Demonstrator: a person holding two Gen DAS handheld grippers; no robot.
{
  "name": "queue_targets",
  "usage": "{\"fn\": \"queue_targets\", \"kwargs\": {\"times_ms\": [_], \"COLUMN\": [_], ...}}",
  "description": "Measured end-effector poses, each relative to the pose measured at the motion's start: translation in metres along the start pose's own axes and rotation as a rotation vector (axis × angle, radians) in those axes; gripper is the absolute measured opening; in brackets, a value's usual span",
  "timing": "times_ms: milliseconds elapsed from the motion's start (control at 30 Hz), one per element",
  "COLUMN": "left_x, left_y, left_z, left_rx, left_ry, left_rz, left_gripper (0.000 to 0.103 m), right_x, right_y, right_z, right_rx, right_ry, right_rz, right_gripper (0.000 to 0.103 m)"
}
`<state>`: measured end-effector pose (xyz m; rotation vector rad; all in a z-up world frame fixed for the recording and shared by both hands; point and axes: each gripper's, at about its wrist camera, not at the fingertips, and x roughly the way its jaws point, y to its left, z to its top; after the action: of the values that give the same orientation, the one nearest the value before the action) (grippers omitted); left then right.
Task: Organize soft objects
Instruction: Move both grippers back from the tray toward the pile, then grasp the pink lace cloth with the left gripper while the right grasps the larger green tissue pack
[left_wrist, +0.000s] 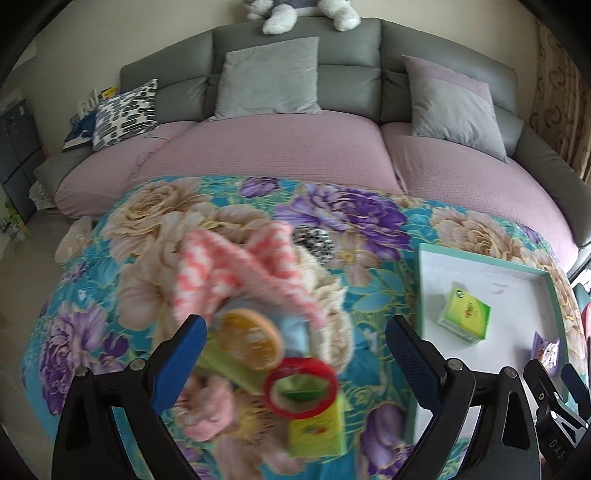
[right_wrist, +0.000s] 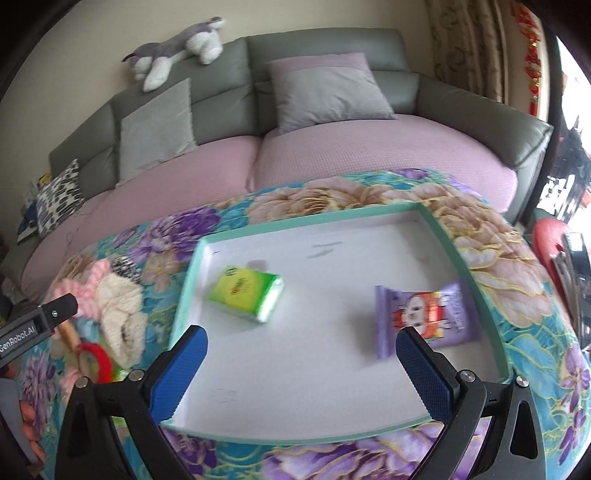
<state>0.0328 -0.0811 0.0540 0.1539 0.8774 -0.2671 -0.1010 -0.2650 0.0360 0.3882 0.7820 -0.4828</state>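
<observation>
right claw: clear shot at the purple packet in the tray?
Probably yes. The right claw is open over the tray, and the purple packet lies flat just ahead by its right finger, uncovered; the green tissue pack sits apart.

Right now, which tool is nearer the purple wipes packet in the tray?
Right. The right tool hangs open over the tray, the purple wipes packet just beyond its right finger. The left tool hovers over the pile beside the tray.

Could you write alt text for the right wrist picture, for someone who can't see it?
An open right gripper hovers over a white tray with a mint-green rim, holding a green tissue pack and a purple wipes pack. The tray sits on a floral blanket before a sofa.
</observation>
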Motion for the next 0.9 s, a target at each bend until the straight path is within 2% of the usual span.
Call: {"fn": "queue_targets", "kwargs": {"times_ms": [200, 433, 600, 767, 900], "left_x": [-0.011, -0.021, -0.018, -0.009, -0.006], "left_y": [0.045, 0.107, 0.133, 0.150, 0.152], "left_z": [-0.009, -0.021, -0.034, -0.045, -0.050], "left_rx": [-0.050, -0.169, -0.227, -0.265, -0.281], "left_ry": [-0.003, -0.005, 0.028, 0.080, 0.113], "left_rz": [0.063, 0.131, 0.154, 0.144, 0.103], "left_gripper": [0.098, 0.098, 0.098, 0.098, 0.098], "right_x": [0.005, 0.011, 0.011, 0.015, 0.020], "right_y": [0.046, 0.091, 0.117, 0.140, 0.153], "right_z": [-0.011, -0.028, -0.038, -0.051, -0.061], "right_rx": [-0.096, -0.191, -0.238, -0.296, -0.330], "right_ry": [0.036, 0.089, 0.111, 0.144, 0.169], "right_rz": [0.067, 0.146, 0.200, 0.229, 0.244], "right_gripper": [0.103, 0.103, 0.103, 0.103, 0.103]}}
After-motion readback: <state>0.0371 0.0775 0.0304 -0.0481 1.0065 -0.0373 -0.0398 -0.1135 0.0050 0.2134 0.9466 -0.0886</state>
